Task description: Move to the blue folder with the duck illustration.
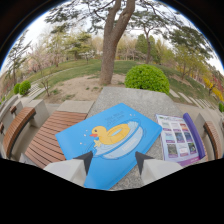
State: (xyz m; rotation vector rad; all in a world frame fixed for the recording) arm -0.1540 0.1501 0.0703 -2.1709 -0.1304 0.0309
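The gripper points forward and a bit down at a gray stone table. Its 2 fingers are spread apart. Each dark fingertip sits over the near edge of the blue folder, 1 to the left and 1 to the right. The near part of the folder shows in the gap between them. You cannot tell if the tips touch it. No hand or arm shows, only the pale finger bodies low down.

The blue folder lies flat on the stone table, turned at a slant. It has a yellow duck drawn on it, sitting in a light blue ring of water. The duck is just ahead of the fingers.

To the right of the folder lies a purple booklet with small pictures on it. It is just beside the folder.

To the left of the table is a wooden bench with brown slats. Another bench back stands farther left.

Beyond the table is a round green bush and a big tree trunk. Grass and more trees lie behind them.
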